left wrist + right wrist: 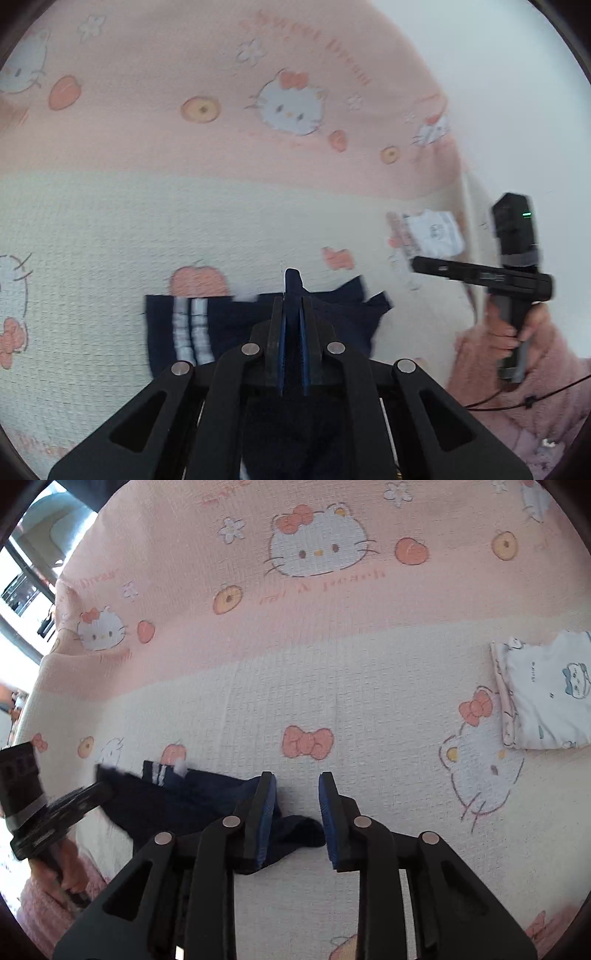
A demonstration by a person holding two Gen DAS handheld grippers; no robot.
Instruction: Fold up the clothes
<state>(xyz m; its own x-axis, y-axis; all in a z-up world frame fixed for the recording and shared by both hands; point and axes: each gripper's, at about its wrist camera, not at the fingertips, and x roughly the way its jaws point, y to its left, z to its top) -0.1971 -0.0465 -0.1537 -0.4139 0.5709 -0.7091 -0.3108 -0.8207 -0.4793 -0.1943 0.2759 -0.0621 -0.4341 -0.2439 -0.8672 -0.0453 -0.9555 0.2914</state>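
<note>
A fold of the navy garment (221, 325) is pinched between the closed fingers (275, 332) of the left gripper (291, 321), a tip of cloth standing up past them; two white stripes are seen on the garment's left part in the left wrist view. Only in that view is the right gripper's (297, 808) handle seen from outside, gripped by a hand (509, 332) in a fuzzy pink sleeve (524, 398). In the right wrist view the right gripper's fingers (264, 812) are held wide apart over the bedspread (332, 686), nothing between them, the garment's near edge lying under the left finger. One folded white printed garment (543, 694) is seen at the bedspread's right, well apart from the navy one, with bare bedspread between. The bedspread's left edge and a window (22, 579) beyond it are shown only there.
</note>
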